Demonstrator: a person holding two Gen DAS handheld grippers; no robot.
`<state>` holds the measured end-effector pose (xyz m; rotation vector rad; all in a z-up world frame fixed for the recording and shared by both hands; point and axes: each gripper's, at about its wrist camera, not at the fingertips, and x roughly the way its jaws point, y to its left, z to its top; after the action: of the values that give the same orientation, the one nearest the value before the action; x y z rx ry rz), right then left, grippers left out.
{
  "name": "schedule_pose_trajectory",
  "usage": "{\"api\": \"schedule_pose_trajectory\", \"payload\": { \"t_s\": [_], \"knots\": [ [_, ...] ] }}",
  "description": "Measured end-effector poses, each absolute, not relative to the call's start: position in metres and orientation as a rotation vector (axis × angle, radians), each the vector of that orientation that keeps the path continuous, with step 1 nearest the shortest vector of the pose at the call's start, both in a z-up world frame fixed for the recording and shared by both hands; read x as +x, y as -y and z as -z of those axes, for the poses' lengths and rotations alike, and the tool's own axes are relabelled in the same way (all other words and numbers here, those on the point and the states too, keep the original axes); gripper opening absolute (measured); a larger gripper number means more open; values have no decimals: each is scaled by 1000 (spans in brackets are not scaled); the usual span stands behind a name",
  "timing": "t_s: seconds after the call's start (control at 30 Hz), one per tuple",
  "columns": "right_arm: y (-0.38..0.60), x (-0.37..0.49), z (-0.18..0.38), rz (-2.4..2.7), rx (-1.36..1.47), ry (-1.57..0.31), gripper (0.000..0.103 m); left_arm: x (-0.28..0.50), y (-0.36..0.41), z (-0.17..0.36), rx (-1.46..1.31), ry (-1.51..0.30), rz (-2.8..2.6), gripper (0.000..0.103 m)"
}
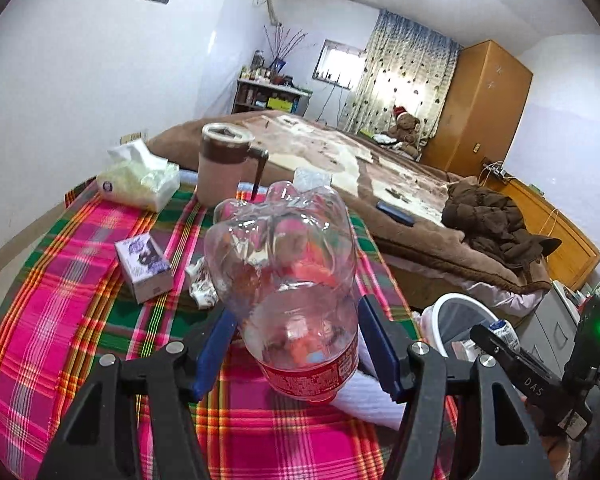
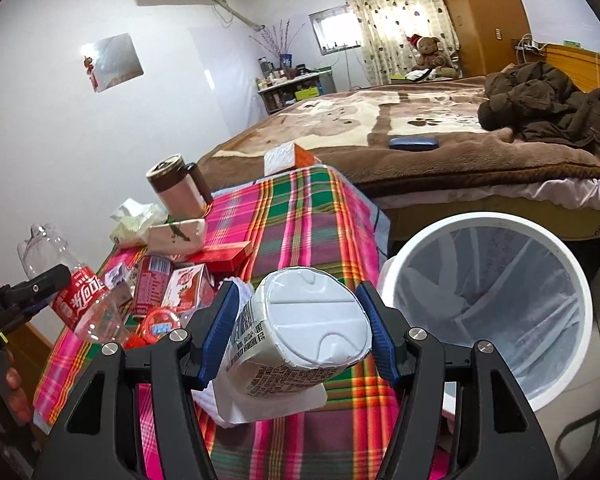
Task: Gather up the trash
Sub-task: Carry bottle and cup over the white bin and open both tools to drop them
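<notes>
My left gripper (image 1: pixel 298 328) is shut on a clear plastic bottle (image 1: pixel 284 248) with a red label, its base pointing away from the camera. The right wrist view shows that bottle (image 2: pixel 80 296) tilted in the air over the table's left edge. My right gripper (image 2: pixel 298 300) is shut on a white cup (image 2: pixel 312 320) with a sealed foil lid and printed sides, held on its side above the plaid tablecloth (image 2: pixel 300 216). A white bin (image 2: pixel 480 220) with a clear liner stands on the floor just right of the cup. It also appears as the bin (image 1: pixel 456 304) beside the table.
On the cloth lie a red can (image 2: pixel 152 284), a strawberry carton (image 2: pixel 188 284), a red-lidded tub (image 2: pixel 160 324), a crumpled wrapper (image 1: pixel 202 284), a small box (image 1: pixel 144 268), a tissue pack (image 1: pixel 140 180) and a lidded mug (image 1: pixel 224 164). A bed (image 2: pixel 380 120) stands behind.
</notes>
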<state>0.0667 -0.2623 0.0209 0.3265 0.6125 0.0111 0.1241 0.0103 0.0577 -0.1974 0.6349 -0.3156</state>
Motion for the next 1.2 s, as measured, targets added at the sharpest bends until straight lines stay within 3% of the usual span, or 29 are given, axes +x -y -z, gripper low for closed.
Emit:
{"api": "schedule_pose_trajectory", "payload": {
  "t_s": [0.57, 1.2],
  "knots": [
    [320, 53, -34, 136, 314, -566, 62, 132, 74, -79, -152, -597, 511, 65],
    [407, 73, 22, 308, 296, -744, 62, 142, 240, -33, 4, -753, 767, 65]
  ]
}}
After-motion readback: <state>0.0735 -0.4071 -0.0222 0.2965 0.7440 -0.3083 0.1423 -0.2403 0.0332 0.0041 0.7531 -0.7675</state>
